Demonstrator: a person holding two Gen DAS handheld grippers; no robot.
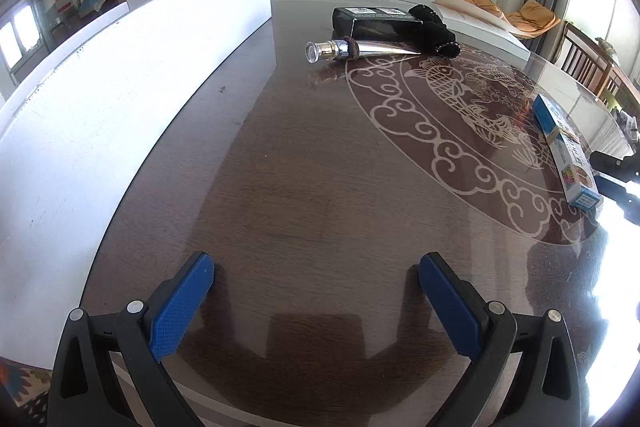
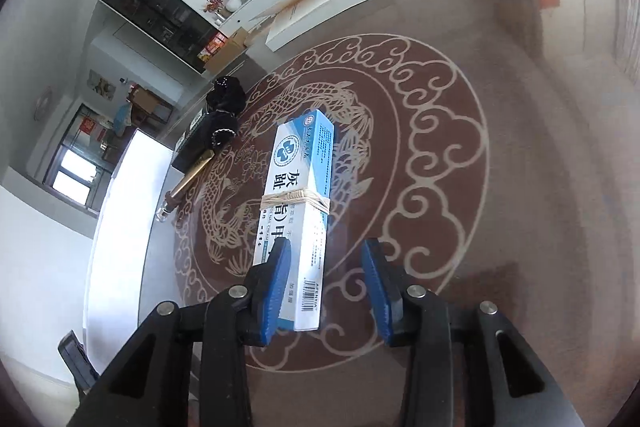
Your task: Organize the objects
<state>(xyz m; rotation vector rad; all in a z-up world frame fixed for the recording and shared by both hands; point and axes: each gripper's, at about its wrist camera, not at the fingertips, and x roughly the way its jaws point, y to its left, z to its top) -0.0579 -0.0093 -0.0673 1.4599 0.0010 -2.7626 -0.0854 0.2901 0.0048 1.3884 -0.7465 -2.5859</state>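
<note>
Closest to us, the left hand-held gripper (image 1: 316,267) hangs over bare brown worktop (image 1: 320,187) with its blue pads spread wide and nothing between them.

On our other side, the right hand-held gripper (image 2: 326,263) is part-way open around the near end of a blue-and-white carton (image 2: 298,203). The left pad (image 2: 276,291) looks to sit right against the carton's side, while the right pad (image 2: 376,287) stands clear with a visible gap, so we wouldn't call it a grip. The carton lies flat on the worktop, on the pale carp-and-cloud medallion (image 2: 400,155), with a rubber band (image 2: 296,201) wrapped round its middle. From the left wrist view the same carton sits far off to the right edge.

Further back, well apart from the carton, there's a little cluster: a silver tube (image 1: 360,49) with a clear cap lying on its side, a dark hair tie (image 1: 352,47) looped round its neck, a black box (image 1: 376,23) just behind it, and a black fuzzy bundle (image 1: 434,29) touching the box's right end.

A white panel (image 1: 120,87) runs along the worktop's left side.
</note>
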